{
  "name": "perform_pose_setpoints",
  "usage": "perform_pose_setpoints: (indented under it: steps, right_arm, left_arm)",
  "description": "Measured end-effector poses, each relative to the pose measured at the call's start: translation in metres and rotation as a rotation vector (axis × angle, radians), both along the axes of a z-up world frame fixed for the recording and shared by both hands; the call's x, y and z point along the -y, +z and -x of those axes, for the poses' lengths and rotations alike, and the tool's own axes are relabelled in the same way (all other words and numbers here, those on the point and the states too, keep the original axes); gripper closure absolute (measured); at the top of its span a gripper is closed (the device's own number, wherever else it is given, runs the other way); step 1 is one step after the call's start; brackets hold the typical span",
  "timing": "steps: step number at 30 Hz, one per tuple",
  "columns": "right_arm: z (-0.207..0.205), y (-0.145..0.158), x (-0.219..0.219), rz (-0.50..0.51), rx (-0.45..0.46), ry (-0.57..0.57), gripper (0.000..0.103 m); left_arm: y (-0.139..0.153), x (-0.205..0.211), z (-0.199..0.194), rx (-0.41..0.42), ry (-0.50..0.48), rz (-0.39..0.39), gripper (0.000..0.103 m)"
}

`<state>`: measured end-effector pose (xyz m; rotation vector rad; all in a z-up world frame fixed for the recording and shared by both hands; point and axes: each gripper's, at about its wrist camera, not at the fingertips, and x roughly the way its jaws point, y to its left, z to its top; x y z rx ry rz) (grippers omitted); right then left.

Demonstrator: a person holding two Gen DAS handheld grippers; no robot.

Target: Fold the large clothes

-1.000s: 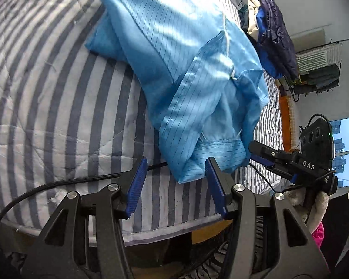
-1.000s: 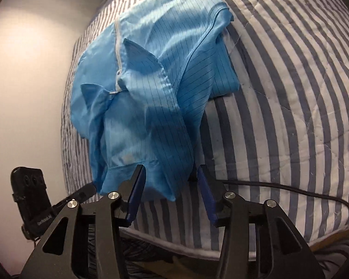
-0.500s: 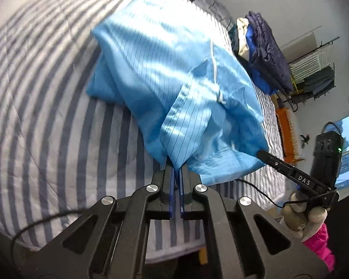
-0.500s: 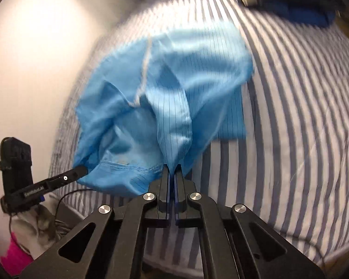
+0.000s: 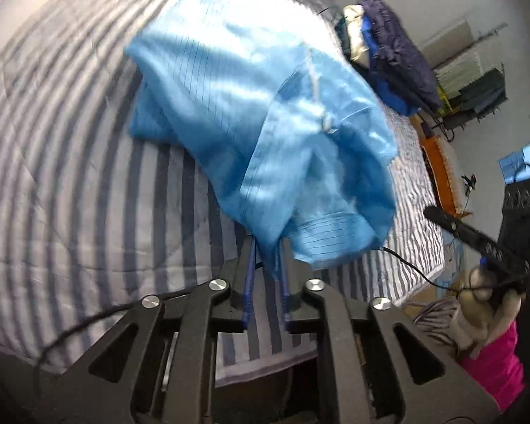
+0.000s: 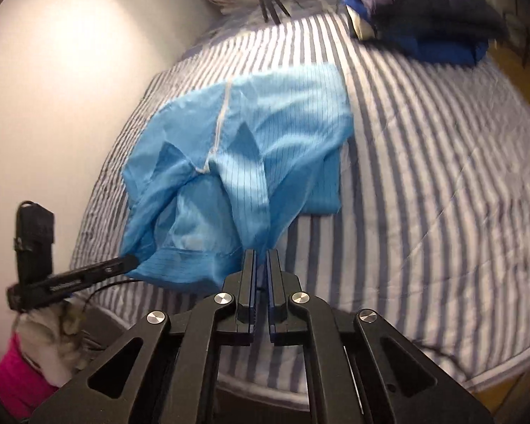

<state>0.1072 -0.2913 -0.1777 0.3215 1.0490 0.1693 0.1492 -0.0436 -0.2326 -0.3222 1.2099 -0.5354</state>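
Observation:
A light blue pinstriped garment (image 5: 247,106) (image 6: 282,123) lies partly folded on the striped quilt (image 5: 70,176) (image 6: 424,176). Its near hem is raised off the bed between the two grippers. My left gripper (image 5: 266,243) pinches one fold of that hem; its jaws are opening, a narrow gap shows behind the tips, and cloth still fills the tips. In the right wrist view the left gripper (image 6: 130,259) carries the hem's other end. My right gripper (image 6: 261,252) is shut on a hanging fold, and in the left wrist view the right gripper (image 5: 431,212) shows beside the hem.
A pile of dark blue clothes (image 5: 395,53) (image 6: 424,17) sits at the far end of the bed. A pale wall (image 6: 70,70) runs along one side. A drying rack (image 5: 477,84) stands beyond. A pink sleeve (image 5: 494,353) (image 6: 14,381) shows behind each gripper.
Both grippers went from open to shut on the garment's near hem and rose, lifting it off the quilt. Since then the left jaws have parted slightly.

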Motion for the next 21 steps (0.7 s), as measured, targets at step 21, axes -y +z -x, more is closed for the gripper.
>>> perform_pose_setpoints:
  steps: [21]
  right_arm:
    - [-0.109, -0.057, 0.087, -0.203, -0.058, -0.205, 0.067]
  left_arm:
    - [-0.004, -0.058, -0.141, 0.053, 0.18, -0.031, 0.061]
